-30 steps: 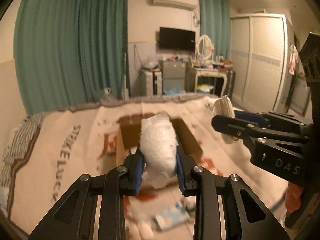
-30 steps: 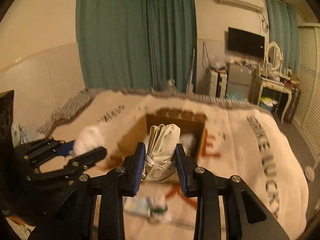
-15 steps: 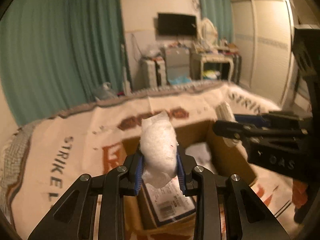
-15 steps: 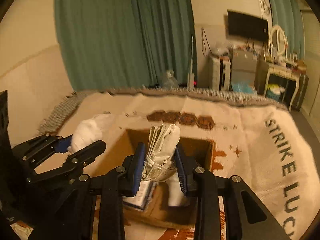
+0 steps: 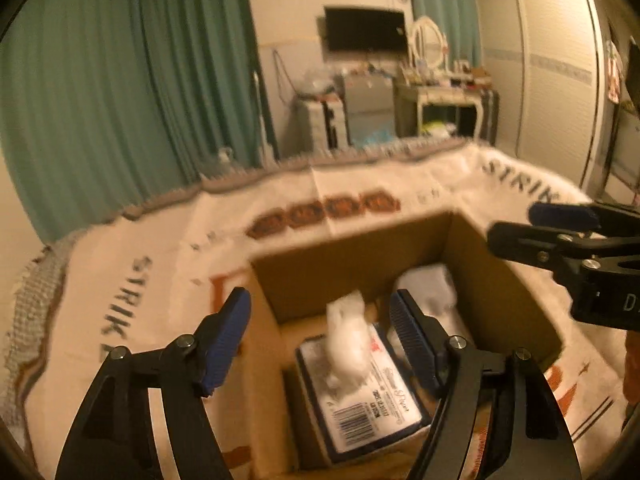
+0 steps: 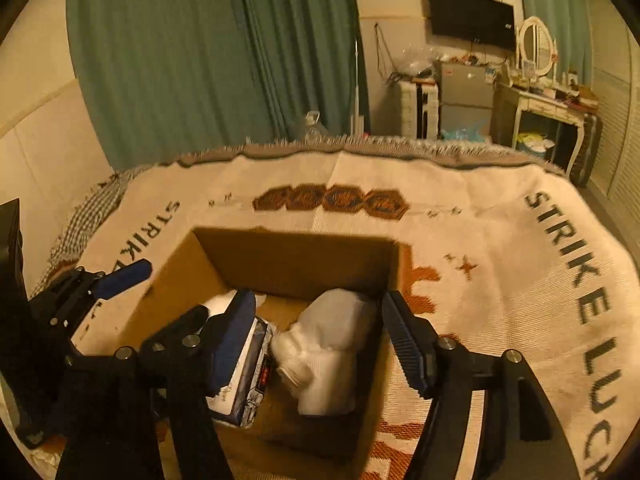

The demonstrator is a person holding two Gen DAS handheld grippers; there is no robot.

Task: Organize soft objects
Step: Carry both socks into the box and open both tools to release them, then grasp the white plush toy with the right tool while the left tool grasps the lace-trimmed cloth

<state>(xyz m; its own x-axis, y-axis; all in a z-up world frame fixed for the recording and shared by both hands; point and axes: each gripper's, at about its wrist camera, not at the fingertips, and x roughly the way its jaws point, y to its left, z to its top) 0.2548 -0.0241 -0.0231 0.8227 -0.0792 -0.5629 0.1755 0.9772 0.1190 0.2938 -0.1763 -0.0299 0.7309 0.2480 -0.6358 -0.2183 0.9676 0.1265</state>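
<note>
A cream woven blanket with dark lettering [image 6: 500,240] is spread across most of both views, with an open brown cardboard box [image 6: 288,256] sat mid-frame on it. Inside the box, a flat blue-edged pack with a barcode label [image 5: 372,396] is seen at lower centre of the left view, long axis running toward the bottom right. A white fluffy bundle [image 5: 348,340] is caught blurred above the pack, long axis roughly up-down. A folded white cloth roll [image 6: 328,352] is stood in the box's right half, leaning upper right. The left gripper [image 5: 320,328] is spread wide open, nothing held. The right gripper [image 6: 320,332] is likewise wide open and empty, over the box.
</note>
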